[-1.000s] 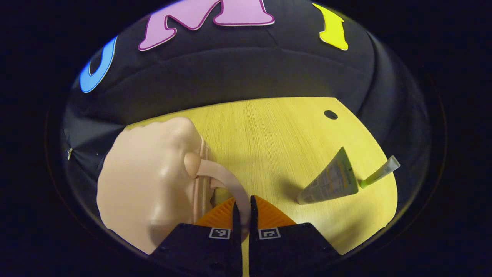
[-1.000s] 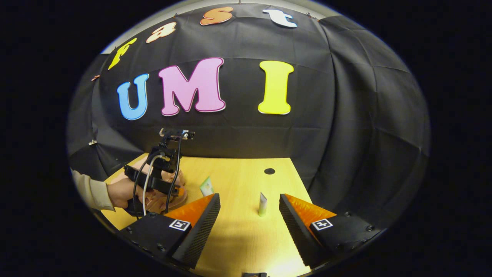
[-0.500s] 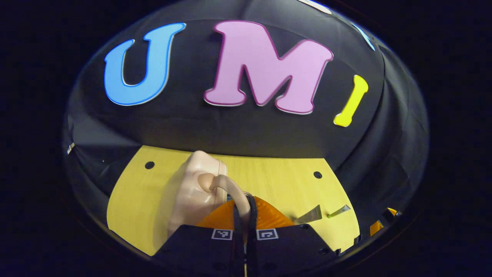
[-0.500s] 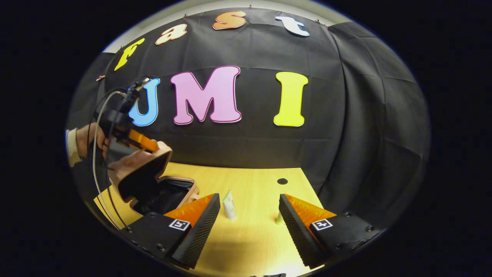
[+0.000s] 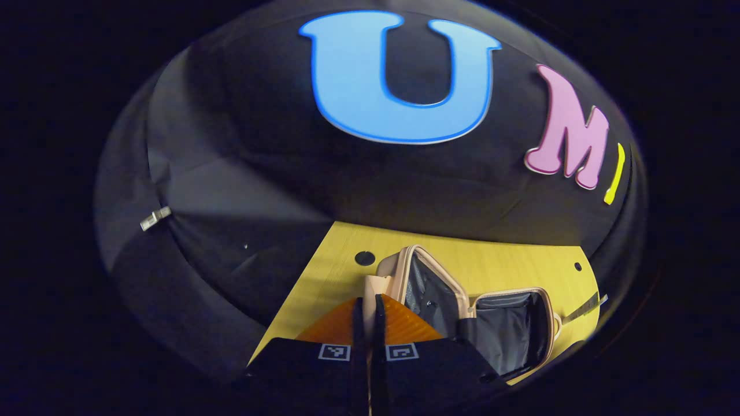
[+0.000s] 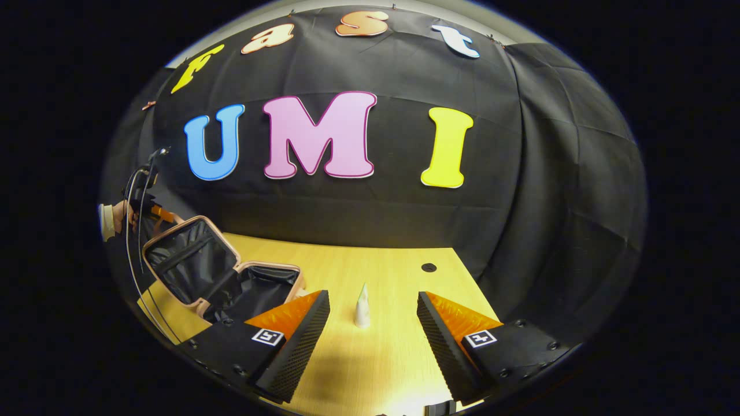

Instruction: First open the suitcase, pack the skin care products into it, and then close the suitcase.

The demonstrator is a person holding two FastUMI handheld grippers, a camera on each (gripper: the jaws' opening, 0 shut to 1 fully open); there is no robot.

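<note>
The beige suitcase (image 6: 191, 263) stands open at the table's left, its dark-lined lid tilted back and its base (image 6: 263, 283) flat. In the left gripper view my left gripper (image 5: 369, 301) is shut on the suitcase handle (image 5: 370, 286) at the lid's (image 5: 428, 289) edge, with the base (image 5: 511, 329) to the right. The left gripper (image 6: 153, 211) also appears far left in the right gripper view, held by a hand (image 6: 115, 216) behind the lid. My right gripper (image 6: 370, 326) is open above the table. A pale skin care tube (image 6: 362, 306) stands just beyond its fingers, apart from them.
The wooden table (image 6: 399, 277) has a small round hole (image 6: 429, 267) near its back right and another hole (image 5: 365, 258) near the lid. A flat tube end (image 5: 584, 309) lies at the table's right edge in the left gripper view. Black cloth walls close the back and sides.
The left gripper swung the lid up and back by its handle, so the suitcase went from shut to wide open. The right gripper stayed open and shifted slightly toward the standing tube.
</note>
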